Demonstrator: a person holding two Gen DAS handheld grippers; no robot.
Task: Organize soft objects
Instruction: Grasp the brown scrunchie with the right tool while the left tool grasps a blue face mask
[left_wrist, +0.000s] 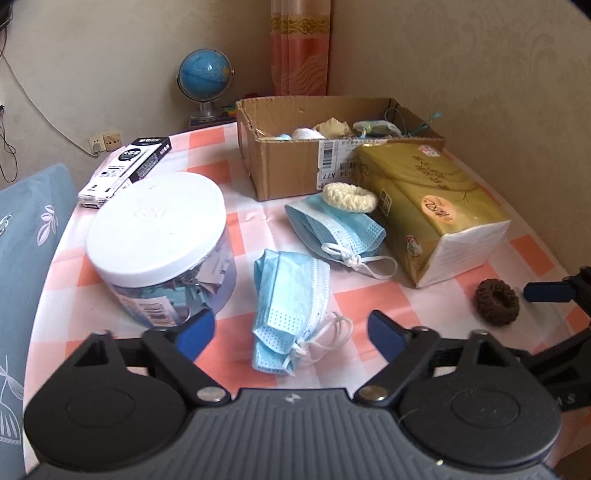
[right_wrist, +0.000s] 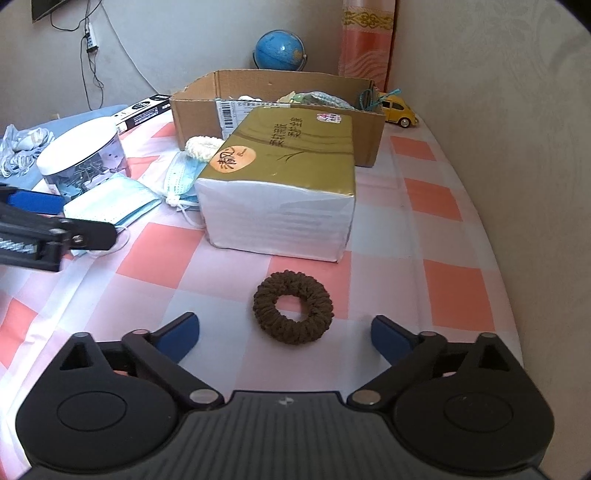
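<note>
Your left claw gaped over a face mask, your right claw wide before a brown scrunchie; only its view caught the toy car.

A table under a pink, orange and white checked cloth carries everything. Directly on it lie 2 folded blue face masks, a brown scrunchie, a gold tissue pack, an open cardboard box, a clear jar with a white lid, a black-and-white carton and a yellow toy car (at the far corner). A cream scrunchie rests on the farther mask.
</note>
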